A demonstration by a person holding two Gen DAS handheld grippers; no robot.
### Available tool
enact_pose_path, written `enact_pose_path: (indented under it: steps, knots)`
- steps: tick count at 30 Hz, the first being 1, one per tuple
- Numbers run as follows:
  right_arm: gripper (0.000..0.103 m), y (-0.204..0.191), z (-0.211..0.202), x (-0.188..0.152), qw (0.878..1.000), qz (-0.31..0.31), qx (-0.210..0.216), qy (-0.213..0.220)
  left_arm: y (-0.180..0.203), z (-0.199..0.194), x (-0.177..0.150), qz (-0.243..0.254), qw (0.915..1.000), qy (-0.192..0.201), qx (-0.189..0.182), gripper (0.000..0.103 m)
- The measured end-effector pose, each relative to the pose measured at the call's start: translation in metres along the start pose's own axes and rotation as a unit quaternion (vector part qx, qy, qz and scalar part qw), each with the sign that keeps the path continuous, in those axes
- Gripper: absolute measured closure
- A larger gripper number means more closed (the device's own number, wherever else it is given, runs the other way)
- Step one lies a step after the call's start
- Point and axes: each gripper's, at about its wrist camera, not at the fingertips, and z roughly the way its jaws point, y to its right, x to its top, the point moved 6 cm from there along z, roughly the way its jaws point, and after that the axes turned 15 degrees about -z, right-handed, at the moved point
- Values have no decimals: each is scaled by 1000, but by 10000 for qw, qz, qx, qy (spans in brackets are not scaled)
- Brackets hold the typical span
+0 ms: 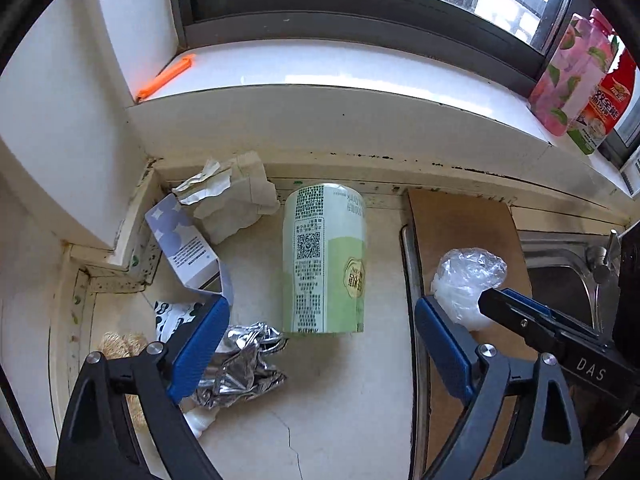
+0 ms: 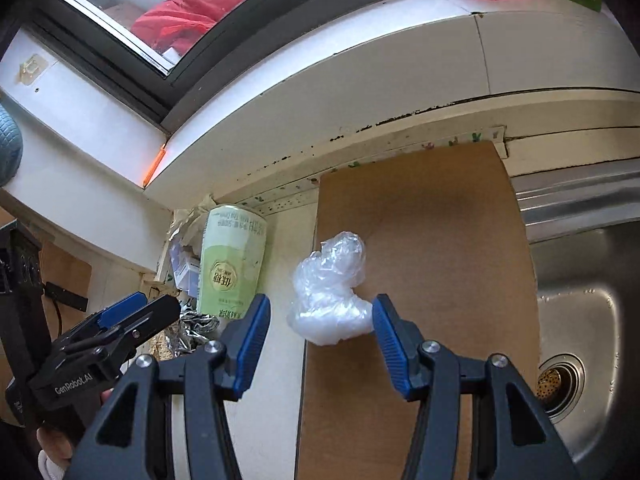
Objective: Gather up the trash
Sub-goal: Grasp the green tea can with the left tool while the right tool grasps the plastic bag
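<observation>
Green drink can (image 1: 325, 258) upright on counter, contents unseen; left gripper (image 1: 322, 346) spread wide before it; right gripper (image 2: 320, 340) unclenched, straddling crumpled plastic bag (image 2: 330, 294) to the can's right.

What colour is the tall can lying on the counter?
Pale green and white, with black print and a QR code on the can; the left wrist view shows it best.

Both tongs (image 1: 322, 332) (image 2: 320, 334) agape, angled downward.

Pale green can (image 1: 324, 260) with black print, silver foil (image 1: 240, 364), clear plastic wad (image 2: 332, 292), brown cardboard (image 2: 420, 220).
</observation>
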Motion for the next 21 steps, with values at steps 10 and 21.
enact_pose_path:
  steps: [10, 21]
  knots:
    - [53, 2, 20, -3, 9998, -165, -19, 68, 9, 55, 12, -51, 9996, -270, 98, 24]
    - [61, -5, 8, -9, 9993, -217, 153, 268, 11, 62, -3, -79, 9994, -303, 112, 49]
